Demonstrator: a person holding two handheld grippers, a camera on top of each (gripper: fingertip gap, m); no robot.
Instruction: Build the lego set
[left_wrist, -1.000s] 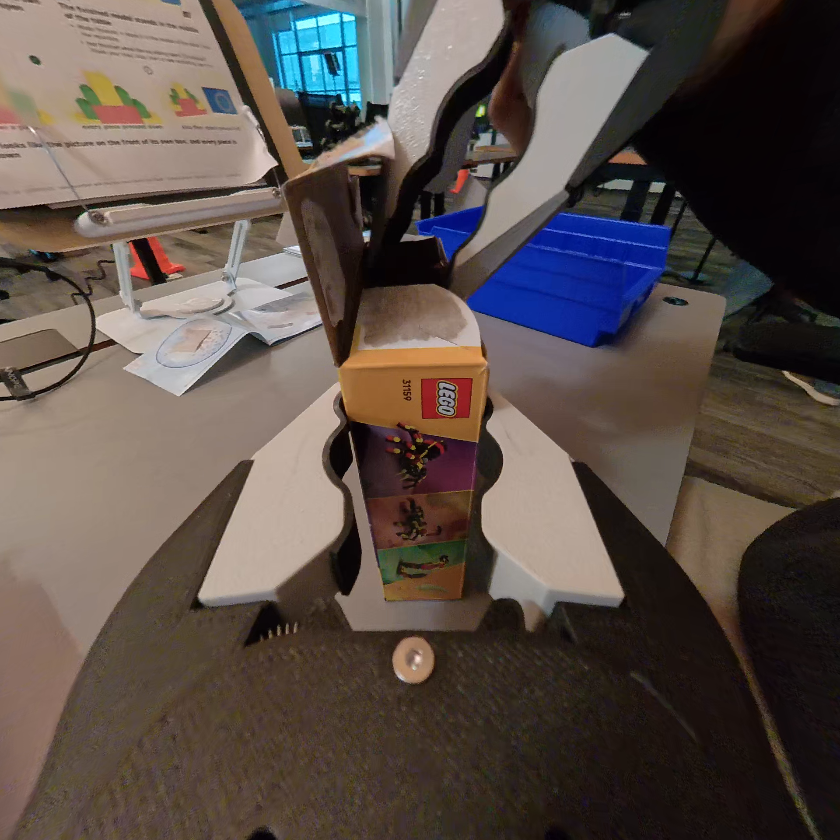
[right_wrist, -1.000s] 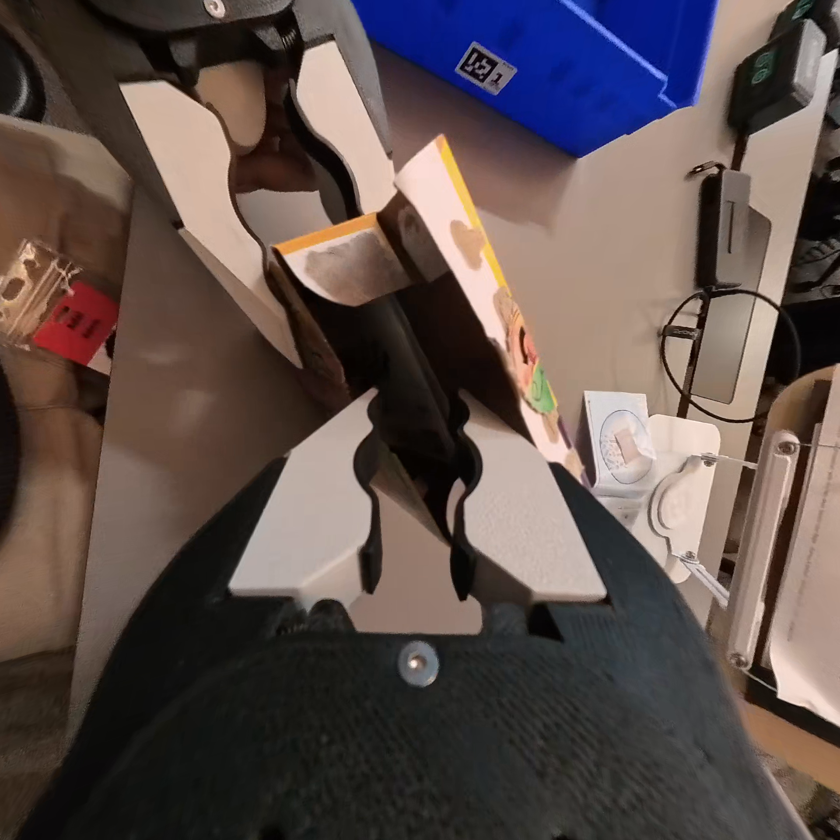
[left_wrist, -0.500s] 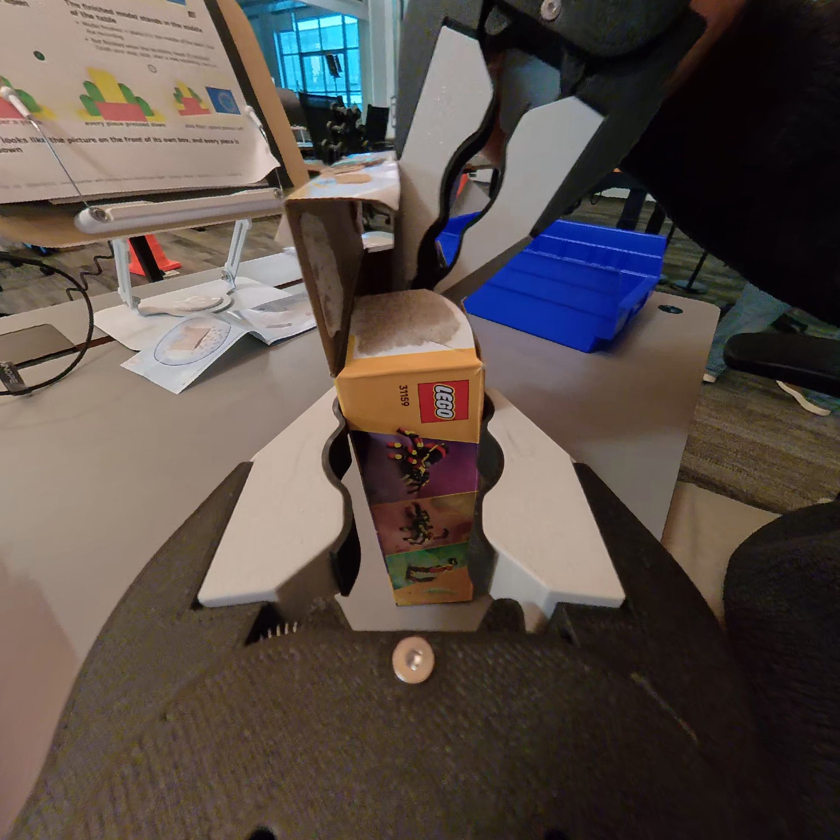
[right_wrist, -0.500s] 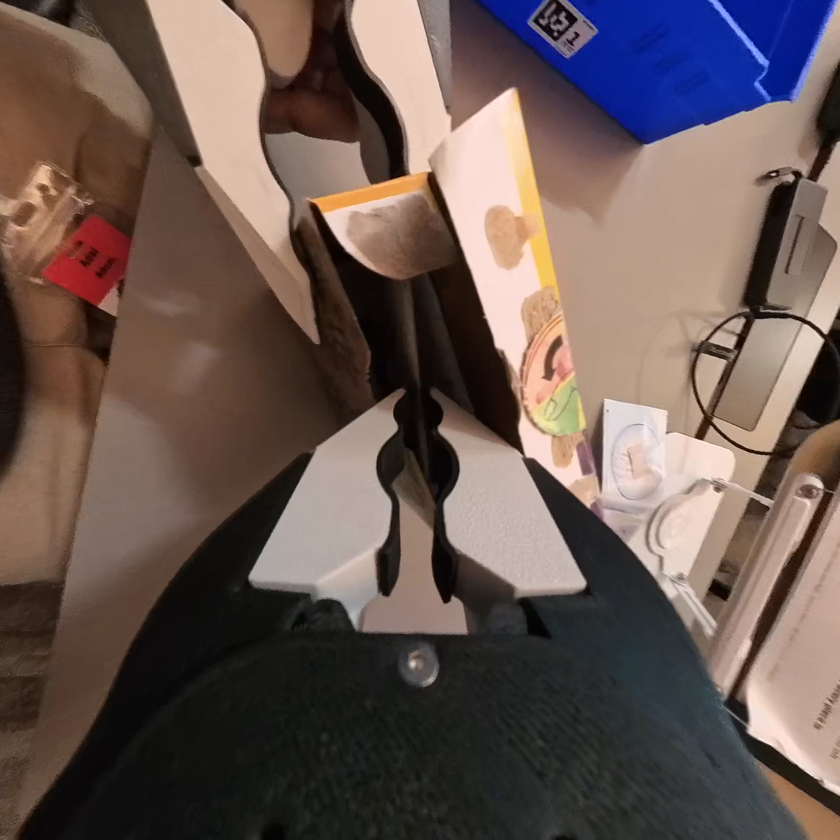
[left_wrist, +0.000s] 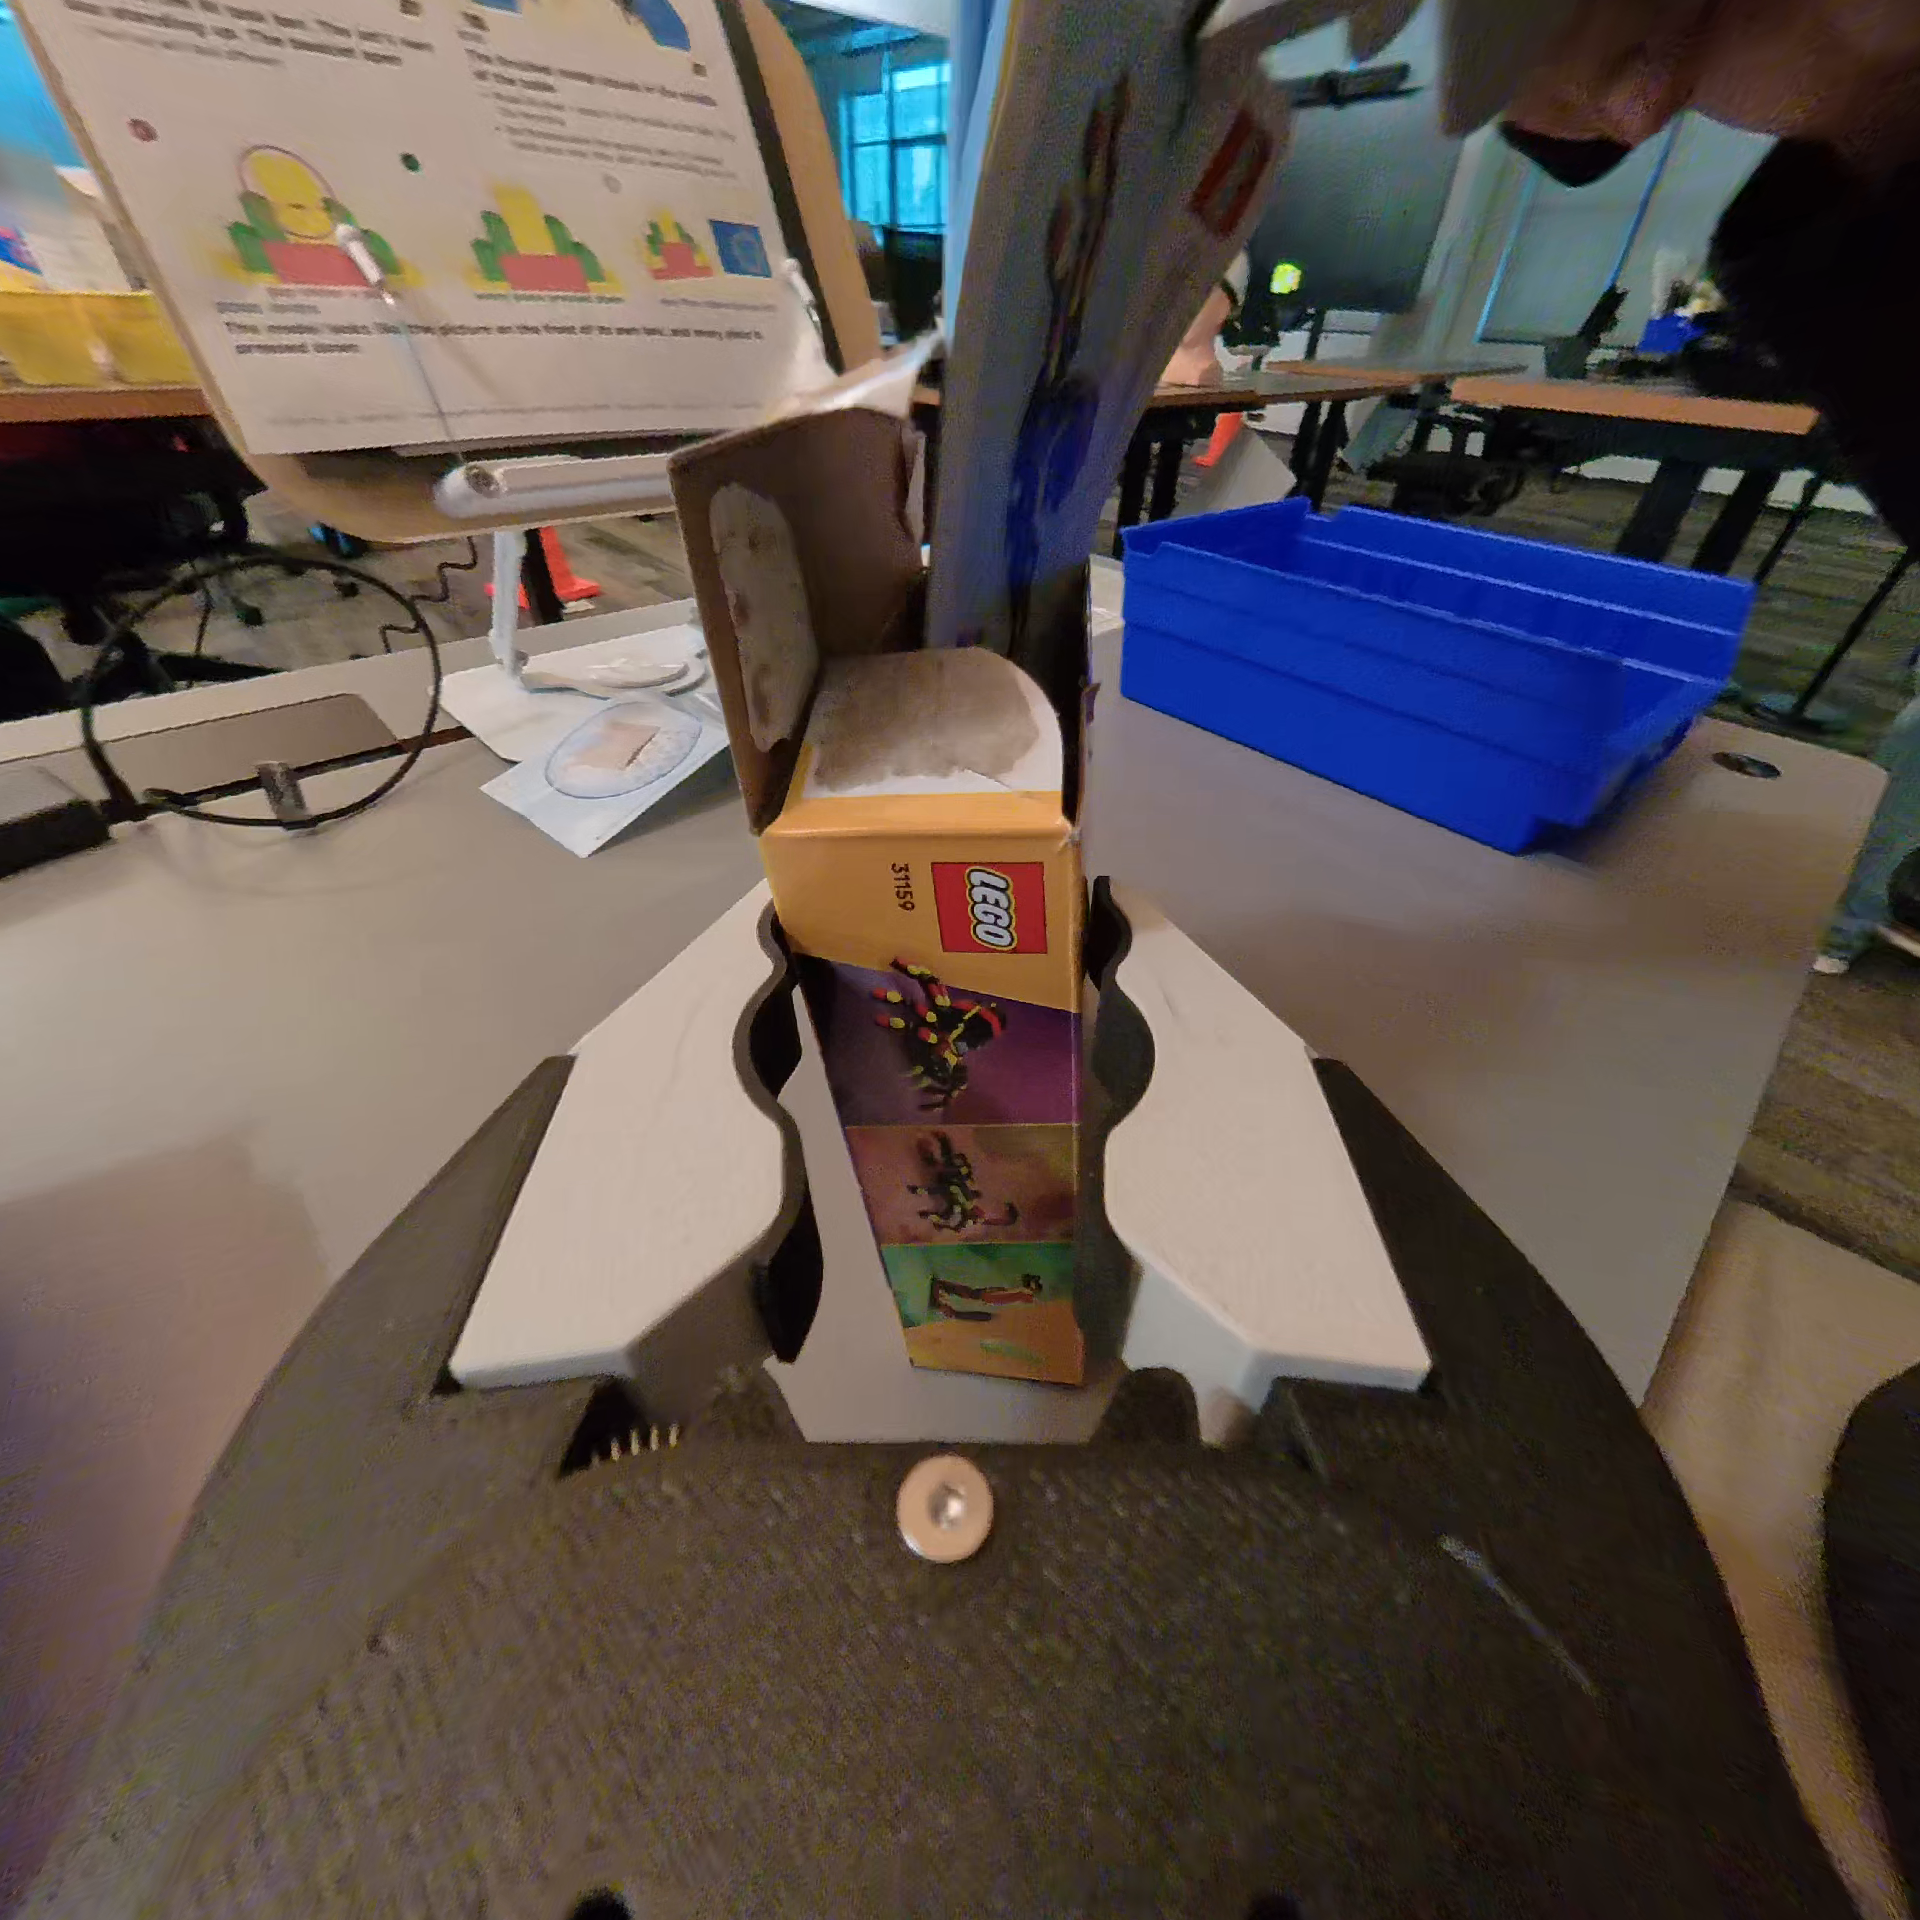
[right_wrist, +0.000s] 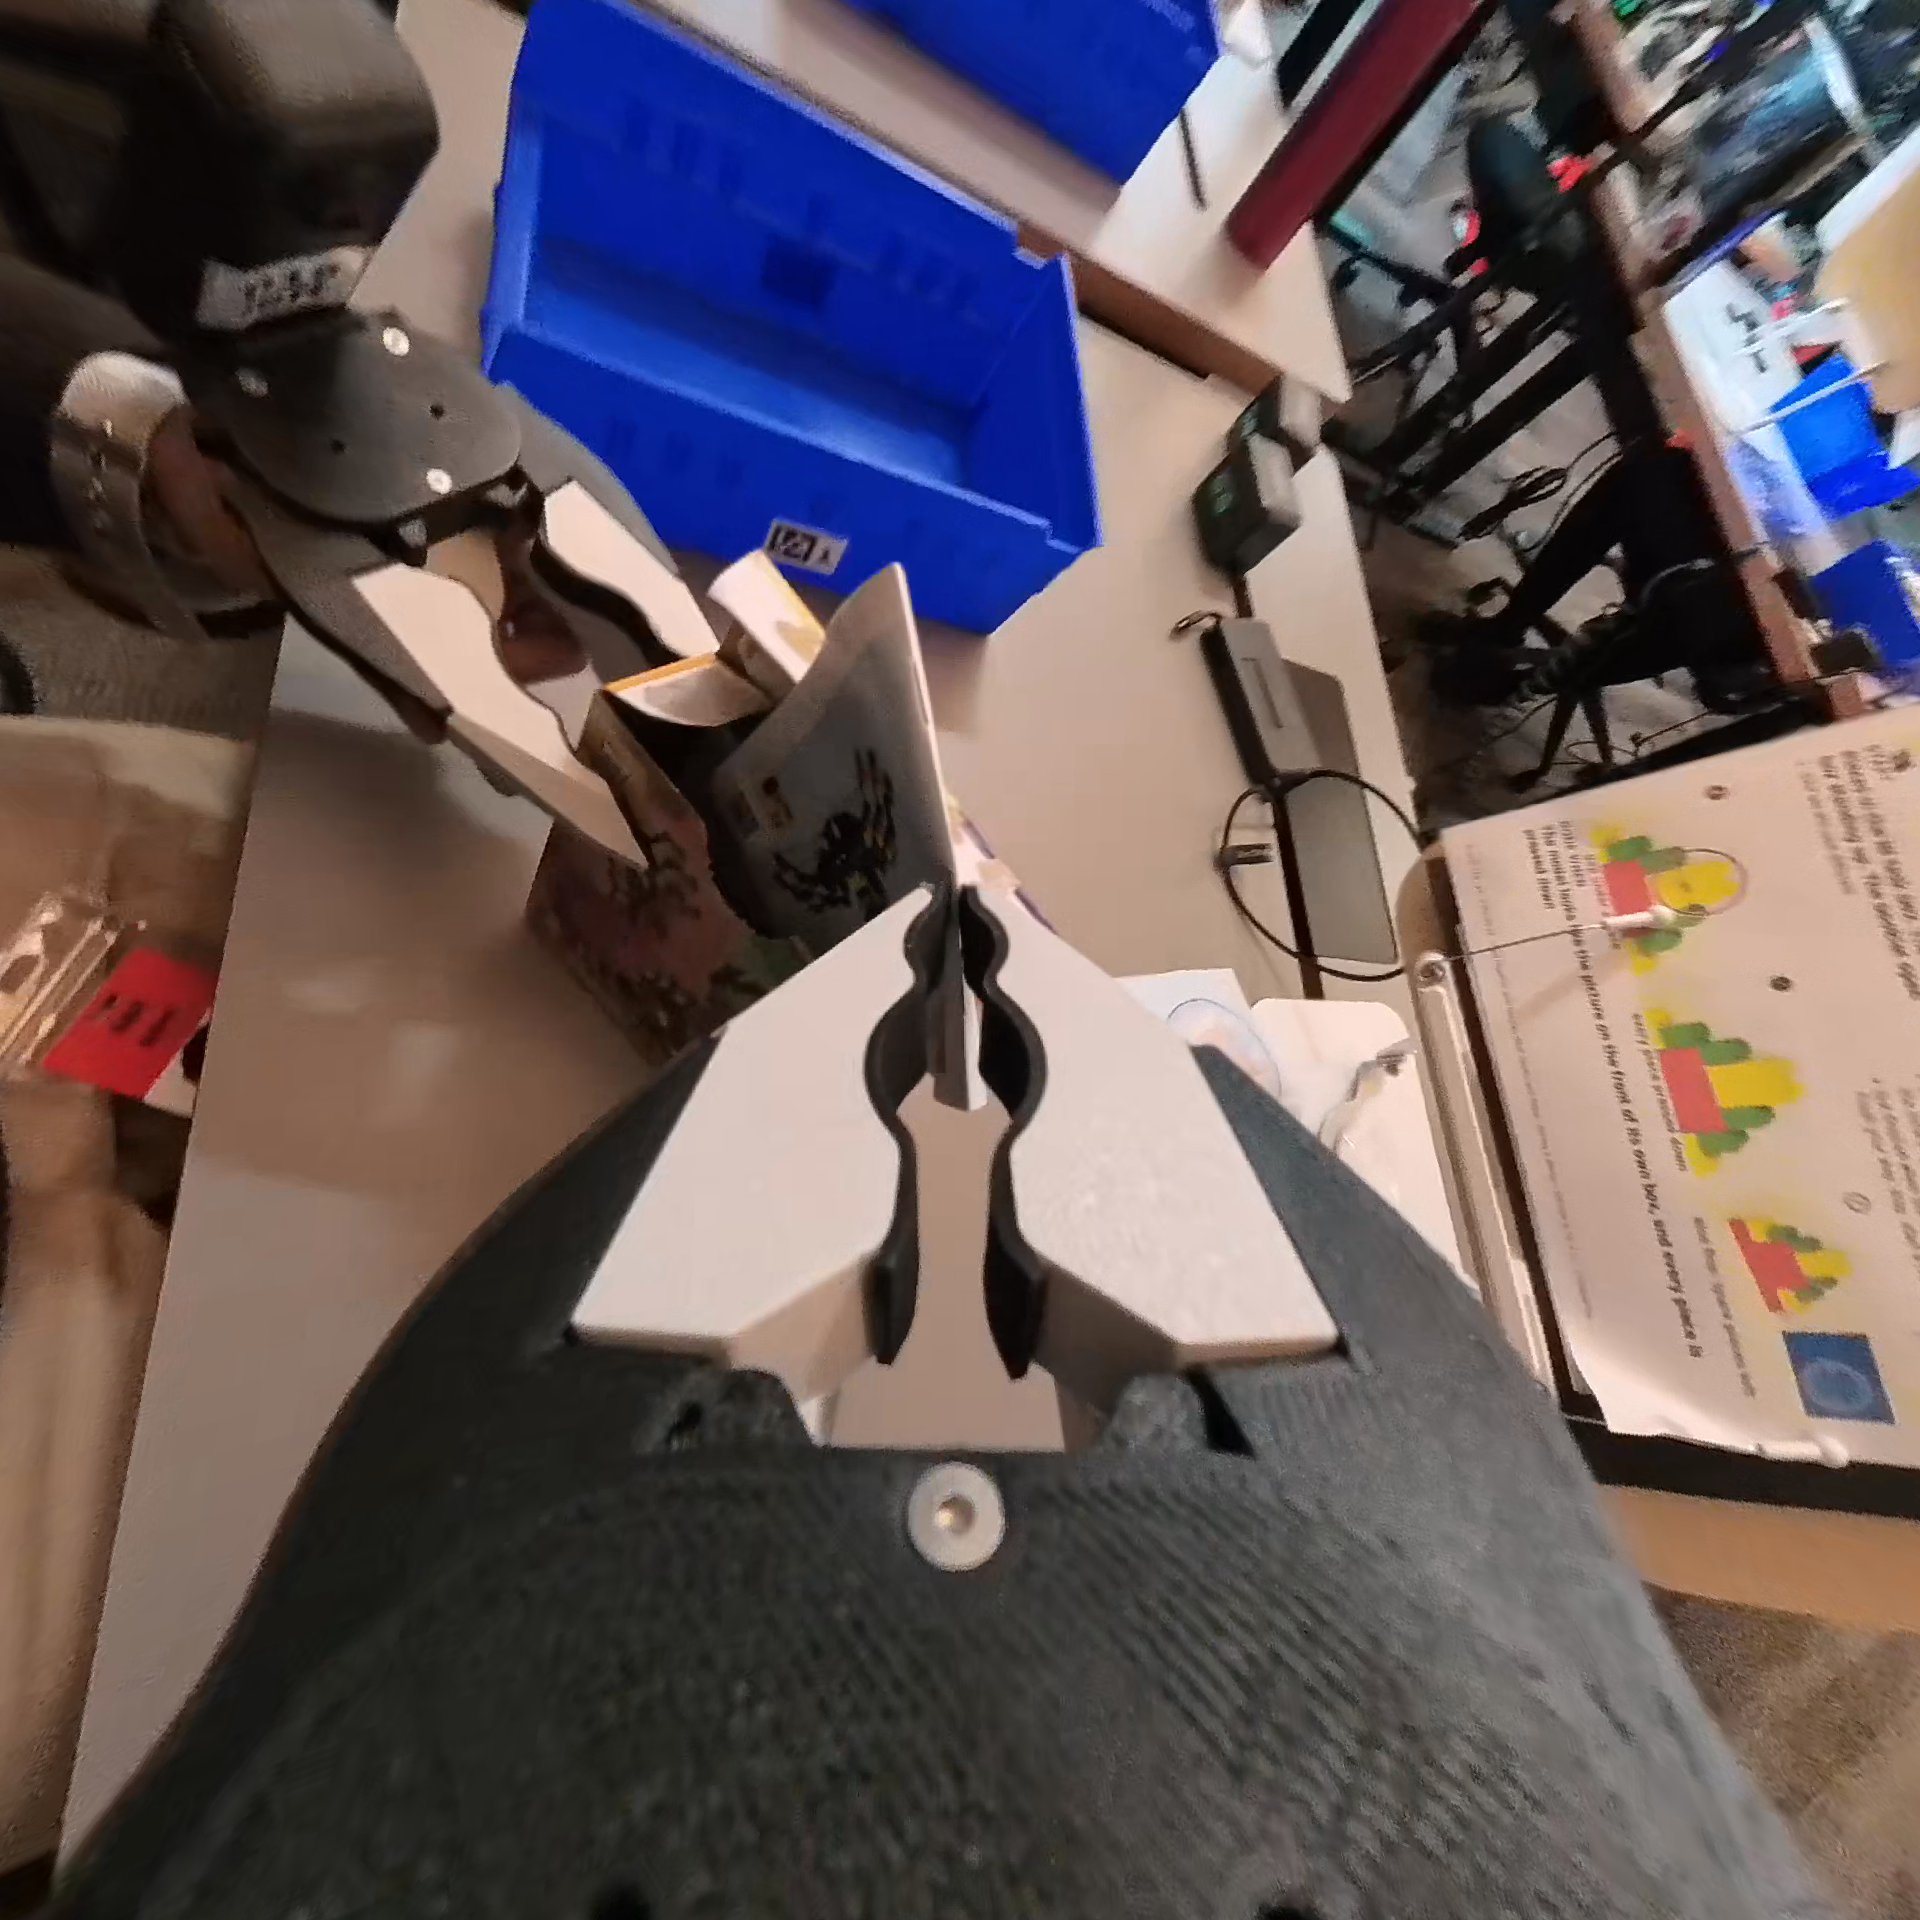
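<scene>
The lego box (left_wrist: 940, 1049) sits upright at frame centre in the left wrist view, standing on the grey table (left_wrist: 312, 987) with its top flaps folded open. I have my left gripper (left_wrist: 940, 997) clamped on it: both pale fingers press the box's two narrow side faces.

A thin booklet (left_wrist: 1049, 343) rises out of the open box top, running toward the upper centre of that frame. In the right wrist view the same booklet (right_wrist: 831, 821) appears just above centre, its near edge pinched between the fingers of my right gripper (right_wrist: 951, 914), which are closed flat on it (only a sliver of paper shows between the pads). The far end of the booklet remains inside the box mouth.

Outward from the box:
- A blue bin (left_wrist: 1455, 665) stands on the table at right of centre in the left wrist view, near the box but not touching it.
- An instruction sheet on a stand (left_wrist: 436, 229) fills the upper left.
- A black cable loop (left_wrist: 260, 686) lies at the left edge.
- A small clear bag with a red label (right_wrist: 114, 1018) lies at the left edge of the right wrist view.
</scene>
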